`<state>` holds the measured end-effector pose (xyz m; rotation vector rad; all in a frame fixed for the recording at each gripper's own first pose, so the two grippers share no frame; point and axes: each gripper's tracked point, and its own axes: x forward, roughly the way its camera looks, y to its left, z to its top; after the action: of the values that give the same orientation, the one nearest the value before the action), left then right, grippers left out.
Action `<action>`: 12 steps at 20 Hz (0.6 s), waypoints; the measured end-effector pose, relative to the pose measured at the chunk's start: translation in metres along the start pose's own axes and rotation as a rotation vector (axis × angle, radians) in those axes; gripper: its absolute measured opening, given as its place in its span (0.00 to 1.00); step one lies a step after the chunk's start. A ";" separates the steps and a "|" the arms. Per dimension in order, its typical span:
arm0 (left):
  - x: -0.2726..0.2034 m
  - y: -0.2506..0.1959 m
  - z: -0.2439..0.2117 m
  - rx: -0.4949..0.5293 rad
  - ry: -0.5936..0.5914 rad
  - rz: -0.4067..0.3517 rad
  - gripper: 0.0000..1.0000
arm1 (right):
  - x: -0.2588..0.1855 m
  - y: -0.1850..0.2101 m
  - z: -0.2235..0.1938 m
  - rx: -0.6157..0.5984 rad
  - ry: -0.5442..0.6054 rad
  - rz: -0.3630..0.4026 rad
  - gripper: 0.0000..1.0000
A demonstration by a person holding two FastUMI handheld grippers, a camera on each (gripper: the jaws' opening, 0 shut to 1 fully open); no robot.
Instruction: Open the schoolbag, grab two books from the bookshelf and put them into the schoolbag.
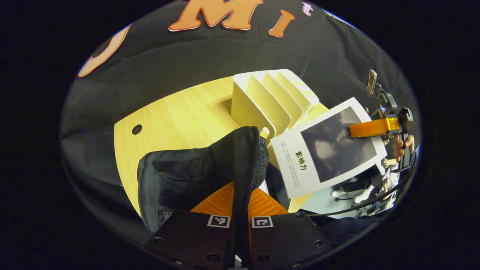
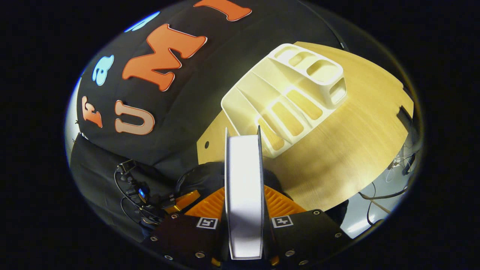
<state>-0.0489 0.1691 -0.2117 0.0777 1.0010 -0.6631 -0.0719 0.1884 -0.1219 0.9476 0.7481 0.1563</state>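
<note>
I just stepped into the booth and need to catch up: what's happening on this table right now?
A person is packing a schoolbag with two handheld grippers. The left gripper is clamped on the zippered edge of the black schoolbag, holding it open. The right gripper grips a white-covered book above the bag. The white bookshelf on the wooden table has empty slots.

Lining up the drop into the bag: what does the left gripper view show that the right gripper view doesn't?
Left gripper view: the left tool shut on the rim of the schoolbag, the cover of the book, a hand holding the right tool. Right gripper view: the book's page edge between that tool's fingers, shelf slots from above. Both: book, shelf, table.
</note>
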 end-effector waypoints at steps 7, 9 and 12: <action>0.000 0.003 -0.004 -0.031 -0.020 0.006 0.07 | 0.059 0.019 -0.038 0.033 0.026 0.117 0.37; 0.002 0.003 -0.002 -0.040 -0.033 0.006 0.07 | 0.080 0.022 -0.048 0.013 0.024 0.126 0.37; 0.003 0.001 -0.003 -0.048 -0.037 -0.002 0.07 | 0.107 0.032 -0.062 0.044 0.038 0.167 0.37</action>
<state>-0.0489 0.1695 -0.2159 0.0226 0.9811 -0.6406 -0.0263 0.2962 -0.1738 1.0513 0.7096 0.3056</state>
